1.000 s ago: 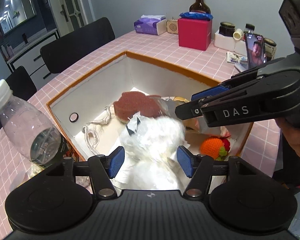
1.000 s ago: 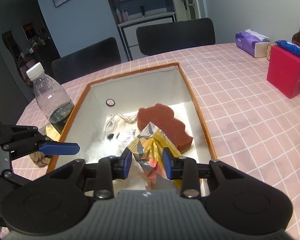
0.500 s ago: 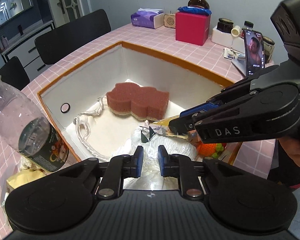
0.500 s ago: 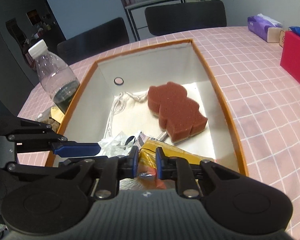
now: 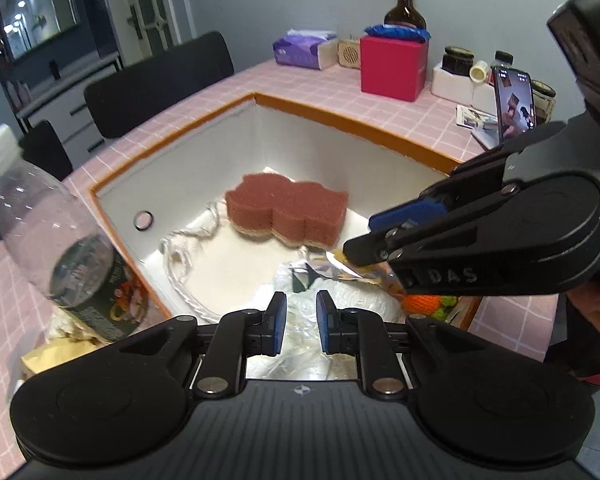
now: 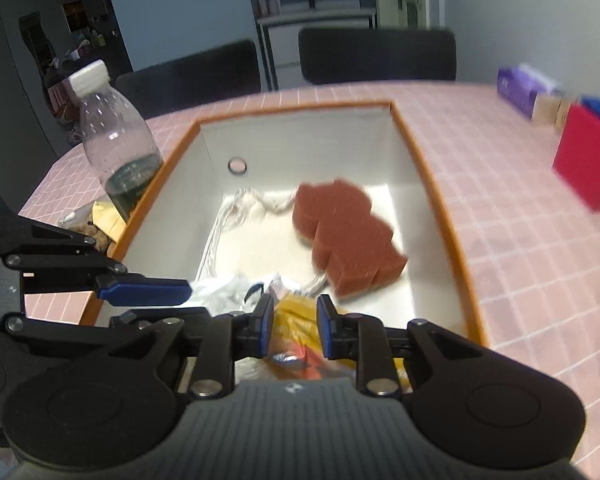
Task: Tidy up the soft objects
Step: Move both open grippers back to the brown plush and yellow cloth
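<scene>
A white box with an orange rim (image 5: 340, 120) (image 6: 428, 176) holds a brown sponge (image 5: 288, 210) (image 6: 348, 236), a white drawstring cloth (image 5: 188, 248) (image 6: 244, 208), a white plastic bag (image 5: 340, 296) (image 6: 220, 292) and a yellow snack packet (image 6: 296, 316) (image 5: 340, 262). My left gripper (image 5: 301, 322) is shut on the white plastic bag at the box's near end. My right gripper (image 6: 294, 326) is shut on the yellow snack packet beside it. An orange knitted toy (image 5: 424, 304) lies under the right gripper.
A plastic bottle (image 5: 56, 240) (image 6: 116, 148) stands just outside the box's left wall, with yellow and brown items (image 6: 100, 224) at its foot. A red box (image 5: 392, 64), tissue pack (image 5: 300, 50), jars and a phone (image 5: 514, 104) stand at the table's far side. Black chairs are beyond.
My left gripper closed on the white bag and my right closed tighter on the yellow packet. Both drew back toward the box's near end, uncovering the sponge.
</scene>
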### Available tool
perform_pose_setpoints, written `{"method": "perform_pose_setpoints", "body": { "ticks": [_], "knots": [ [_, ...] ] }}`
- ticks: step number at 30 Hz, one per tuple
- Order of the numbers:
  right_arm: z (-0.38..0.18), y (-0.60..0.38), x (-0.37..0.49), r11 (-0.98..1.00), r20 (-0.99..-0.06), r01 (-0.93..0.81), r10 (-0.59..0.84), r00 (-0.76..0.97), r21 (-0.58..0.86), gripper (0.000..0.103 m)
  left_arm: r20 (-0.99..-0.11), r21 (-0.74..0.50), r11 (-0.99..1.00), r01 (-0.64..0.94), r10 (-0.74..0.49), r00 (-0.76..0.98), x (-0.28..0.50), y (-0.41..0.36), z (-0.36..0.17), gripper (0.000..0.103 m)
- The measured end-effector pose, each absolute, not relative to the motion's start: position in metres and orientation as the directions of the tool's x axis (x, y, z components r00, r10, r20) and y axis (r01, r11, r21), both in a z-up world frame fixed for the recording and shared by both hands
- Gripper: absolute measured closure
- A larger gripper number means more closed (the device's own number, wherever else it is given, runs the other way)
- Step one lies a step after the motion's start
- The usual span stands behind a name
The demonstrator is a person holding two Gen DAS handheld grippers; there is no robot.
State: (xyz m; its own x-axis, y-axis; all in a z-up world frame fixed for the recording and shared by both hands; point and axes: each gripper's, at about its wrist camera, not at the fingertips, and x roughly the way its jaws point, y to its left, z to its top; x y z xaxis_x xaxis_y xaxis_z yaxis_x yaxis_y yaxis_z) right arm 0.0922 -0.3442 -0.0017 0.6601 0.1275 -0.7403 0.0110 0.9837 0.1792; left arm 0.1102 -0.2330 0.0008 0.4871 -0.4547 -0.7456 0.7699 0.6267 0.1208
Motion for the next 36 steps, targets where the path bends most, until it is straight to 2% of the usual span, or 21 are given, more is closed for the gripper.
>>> {"method": "perform_pose_setpoints", "body": {
  "ticks": [2, 5, 8, 13, 19, 25, 36],
  "knots": [
    [0.009, -0.340, 0.085, 0.991, -0.710, 0.002, 0.092, 0.699, 0.131, 0.071, -0.720, 0.131, 0.640, 0.757, -0.464, 0.517, 0.105, -0.226, 0.008, 0.082],
    [0.023, -0.332, 0.076, 0.997, -0.668, -0.008, 0.057, 0.742, 0.076, 0.070, -0.676, 0.123, 0.658, 0.743, -0.492, 0.548, 0.096, -0.213, 0.019, 0.082],
    [0.034, -0.319, 0.066, 1.000, -0.631, -0.026, 0.028, 0.775, 0.012, 0.062, -0.628, 0.120, 0.678, 0.725, -0.514, 0.585, 0.087, -0.197, 0.030, 0.082],
    [0.048, -0.291, 0.048, 0.995, -0.565, -0.078, 0.027, 0.825, -0.067, 0.053, -0.546, 0.123, 0.726, 0.676, -0.520, 0.657, 0.069, -0.164, 0.037, 0.082],
    [0.055, -0.254, 0.029, 0.986, -0.494, -0.138, 0.074, 0.866, -0.094, 0.052, -0.483, 0.126, 0.801, 0.585, -0.466, 0.742, 0.058, -0.123, 0.035, 0.082],
    [0.048, -0.216, 0.024, 0.977, -0.456, -0.199, 0.145, 0.878, -0.074, 0.050, -0.464, 0.121, 0.863, 0.491, -0.388, 0.796, 0.053, -0.087, 0.025, 0.082],
    [0.015, -0.150, 0.049, 0.963, -0.475, -0.271, 0.245, 0.845, 0.016, 0.050, -0.499, 0.042, 0.945, 0.323, -0.261, 0.826, 0.060, -0.018, -0.003, 0.082]
  ]
}}
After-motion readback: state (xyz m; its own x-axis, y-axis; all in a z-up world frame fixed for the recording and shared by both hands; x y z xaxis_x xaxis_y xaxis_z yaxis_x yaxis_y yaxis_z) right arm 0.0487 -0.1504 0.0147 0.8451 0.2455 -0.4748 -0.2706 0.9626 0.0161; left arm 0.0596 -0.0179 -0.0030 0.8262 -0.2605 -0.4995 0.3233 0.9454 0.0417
